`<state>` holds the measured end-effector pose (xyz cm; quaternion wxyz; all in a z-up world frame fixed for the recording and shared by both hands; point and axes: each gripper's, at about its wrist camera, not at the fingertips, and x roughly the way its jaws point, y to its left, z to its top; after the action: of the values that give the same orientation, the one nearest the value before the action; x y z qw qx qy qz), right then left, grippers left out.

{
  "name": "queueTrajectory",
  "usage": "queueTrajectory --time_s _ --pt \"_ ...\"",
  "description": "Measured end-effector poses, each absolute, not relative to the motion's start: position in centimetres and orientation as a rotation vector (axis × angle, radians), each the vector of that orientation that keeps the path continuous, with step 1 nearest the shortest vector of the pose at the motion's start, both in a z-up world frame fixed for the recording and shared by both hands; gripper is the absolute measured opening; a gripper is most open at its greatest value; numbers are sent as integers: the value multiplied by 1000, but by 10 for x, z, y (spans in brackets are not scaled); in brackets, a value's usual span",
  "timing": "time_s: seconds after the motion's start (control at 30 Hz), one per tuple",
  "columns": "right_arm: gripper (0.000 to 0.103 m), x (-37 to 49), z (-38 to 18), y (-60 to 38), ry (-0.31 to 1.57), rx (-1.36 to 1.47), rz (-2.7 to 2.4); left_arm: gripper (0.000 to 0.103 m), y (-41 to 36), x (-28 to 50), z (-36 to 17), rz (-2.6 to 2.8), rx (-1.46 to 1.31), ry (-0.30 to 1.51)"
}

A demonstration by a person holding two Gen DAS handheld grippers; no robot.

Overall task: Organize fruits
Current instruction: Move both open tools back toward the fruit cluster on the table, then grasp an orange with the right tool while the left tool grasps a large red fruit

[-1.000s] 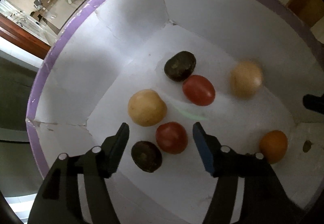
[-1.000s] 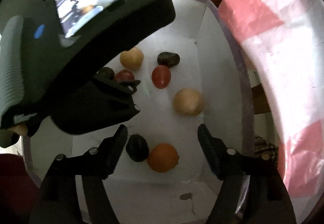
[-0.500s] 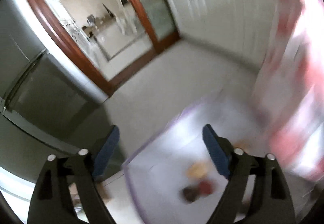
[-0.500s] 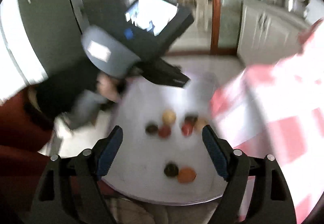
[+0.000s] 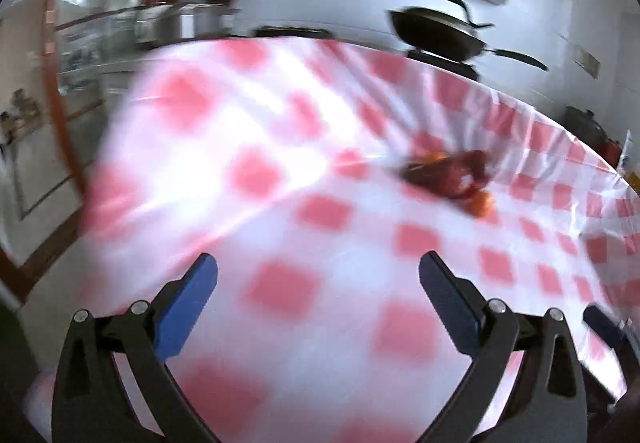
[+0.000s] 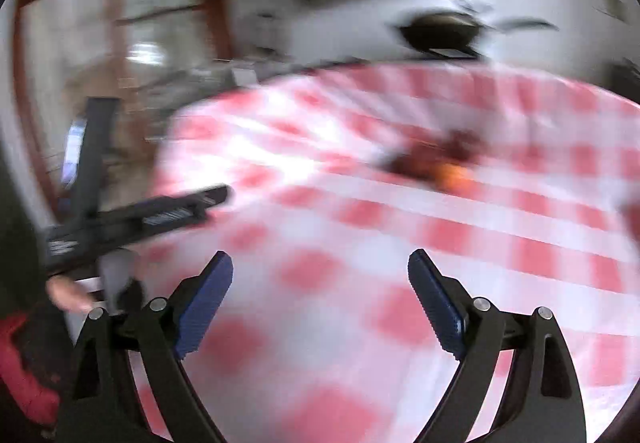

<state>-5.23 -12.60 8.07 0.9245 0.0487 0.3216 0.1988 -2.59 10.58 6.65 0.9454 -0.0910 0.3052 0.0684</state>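
Both grippers hang over the red-and-white checked tablecloth (image 5: pixel 320 171), and the picture is smeared with motion. The left gripper (image 5: pixel 318 285) has its jaws spread wide, having just been opening, with nothing between the blue pads (image 5: pixel 186 305). The right gripper (image 6: pixel 320 283) is wide too, jaws just opening further, only cloth showing between them. The fruits (image 5: pixel 452 179) sit far up the table: a blurred dark-red heap with orange pieces at its edges, well apart from either gripper. How many there are cannot be told. Behind the table, a dark wok (image 5: pixel 436 33) sits on the counter. From the right wrist view, the left gripper's black body shows at the left edge, a hand (image 6: pixel 66 293) under it.
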Motion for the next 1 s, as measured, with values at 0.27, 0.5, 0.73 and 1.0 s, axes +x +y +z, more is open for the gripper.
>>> queueTrajectory --time_s 0.27,0.5,0.73,1.0 --pt "87 56 40 -209 780 353 230 101 58 90 52 226 -281 571" --pt "87 100 31 -187 808 239 254 101 79 120 38 176 -394 618" --pt "79 158 23 -159 885 220 283 101 106 113 32 231 -489 604" --pt "65 197 11 -127 963 104 277 101 99 112 34 219 -434 619"
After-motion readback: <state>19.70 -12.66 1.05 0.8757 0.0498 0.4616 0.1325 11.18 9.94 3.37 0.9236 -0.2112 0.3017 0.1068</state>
